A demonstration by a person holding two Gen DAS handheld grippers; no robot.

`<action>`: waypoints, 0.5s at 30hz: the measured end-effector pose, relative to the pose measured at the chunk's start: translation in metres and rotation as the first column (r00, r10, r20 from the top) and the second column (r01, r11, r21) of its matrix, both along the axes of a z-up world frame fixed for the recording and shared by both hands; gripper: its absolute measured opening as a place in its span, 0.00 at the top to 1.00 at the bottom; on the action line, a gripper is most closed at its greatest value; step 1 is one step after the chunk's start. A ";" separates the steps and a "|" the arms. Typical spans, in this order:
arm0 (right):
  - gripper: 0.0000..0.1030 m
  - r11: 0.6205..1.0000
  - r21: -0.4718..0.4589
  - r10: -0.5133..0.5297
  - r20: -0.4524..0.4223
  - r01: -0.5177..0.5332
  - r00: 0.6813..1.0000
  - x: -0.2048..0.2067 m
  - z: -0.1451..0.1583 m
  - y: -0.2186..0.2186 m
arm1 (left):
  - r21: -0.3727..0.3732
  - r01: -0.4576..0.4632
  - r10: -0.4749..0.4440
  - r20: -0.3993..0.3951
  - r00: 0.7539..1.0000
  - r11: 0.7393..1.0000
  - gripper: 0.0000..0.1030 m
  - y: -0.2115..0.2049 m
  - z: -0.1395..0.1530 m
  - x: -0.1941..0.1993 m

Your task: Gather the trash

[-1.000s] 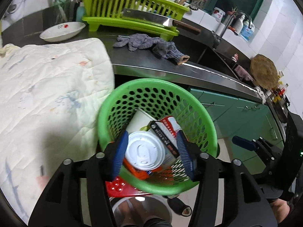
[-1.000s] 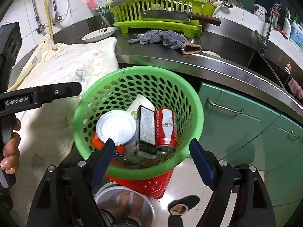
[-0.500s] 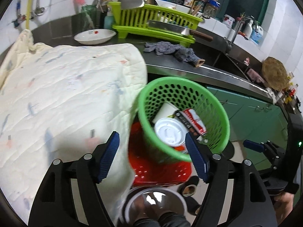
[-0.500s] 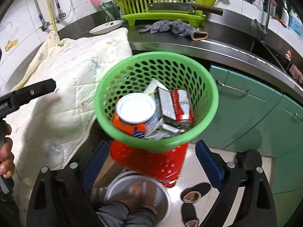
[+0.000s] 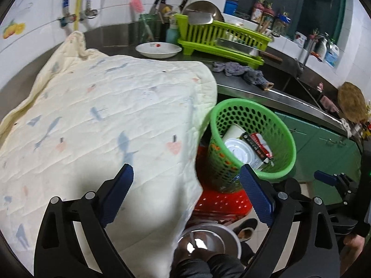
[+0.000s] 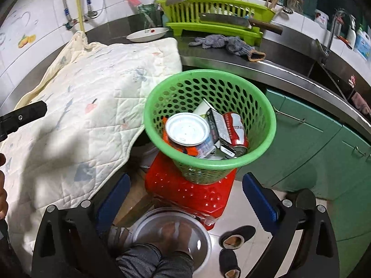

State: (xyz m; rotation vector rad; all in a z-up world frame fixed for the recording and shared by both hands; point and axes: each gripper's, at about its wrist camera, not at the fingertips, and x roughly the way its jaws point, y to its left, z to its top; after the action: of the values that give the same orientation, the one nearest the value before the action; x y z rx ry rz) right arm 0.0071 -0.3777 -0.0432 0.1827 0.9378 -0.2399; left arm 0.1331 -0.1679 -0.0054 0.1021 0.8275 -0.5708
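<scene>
With jaws just opened wide, left gripper (image 5: 186,195), right gripper (image 6: 185,199) seemingly empty.

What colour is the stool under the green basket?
Red. The stool shows best in the right wrist view, directly beneath the basket.

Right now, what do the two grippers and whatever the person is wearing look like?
Both the left gripper and the right gripper have black angular frames with silver screws and two blue, ribbed finger pads. The black arm of the left gripper shows in the right wrist view. The person wears dark grey trousers.
</scene>
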 end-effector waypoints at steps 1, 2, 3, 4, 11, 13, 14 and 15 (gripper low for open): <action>0.08 1.000 -0.012 0.002 0.001 -0.002 1.000 0.000 0.002 0.004 | 0.007 -0.007 0.007 0.008 1.000 1.000 0.11 0.003 0.001 -0.002; 0.08 1.000 -0.025 0.004 0.003 -0.004 1.000 -0.001 0.004 0.008 | 0.016 -0.014 0.013 0.016 1.000 1.000 0.11 0.006 0.002 -0.004; 0.08 0.999 -0.038 0.006 0.007 -0.006 1.000 -0.003 0.007 0.012 | 0.024 -0.019 0.019 0.024 1.000 1.000 0.11 0.009 0.003 -0.008; 0.08 0.999 -0.046 0.009 0.008 -0.008 1.000 -0.003 0.008 0.015 | 0.032 -0.024 0.023 0.029 0.999 0.999 0.11 0.013 0.003 -0.011; 0.07 0.999 -0.038 0.015 0.041 -0.013 0.999 -0.012 0.023 0.029 | 0.033 -0.074 0.073 0.049 0.996 0.997 0.08 0.044 0.006 -0.026; 0.07 0.999 -0.034 0.016 0.049 -0.015 0.999 -0.014 0.026 0.032 | 0.030 -0.088 0.086 0.051 0.995 0.996 0.08 0.053 0.006 -0.030; 0.07 0.999 -0.038 0.017 0.054 -0.015 0.998 -0.015 0.029 0.035 | 0.029 -0.091 0.090 0.053 0.995 0.995 0.08 0.056 0.006 -0.032; 0.07 0.999 -0.040 0.017 0.057 -0.015 0.998 -0.016 0.030 0.037 | 0.026 -0.095 0.094 0.053 0.994 0.995 0.08 0.059 0.006 -0.034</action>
State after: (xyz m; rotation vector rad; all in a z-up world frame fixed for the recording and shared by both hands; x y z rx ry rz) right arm -0.0089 -0.3409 -0.0129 0.1449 0.8763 -0.2373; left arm 0.0995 -0.1091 0.0010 0.1032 0.7858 -0.4654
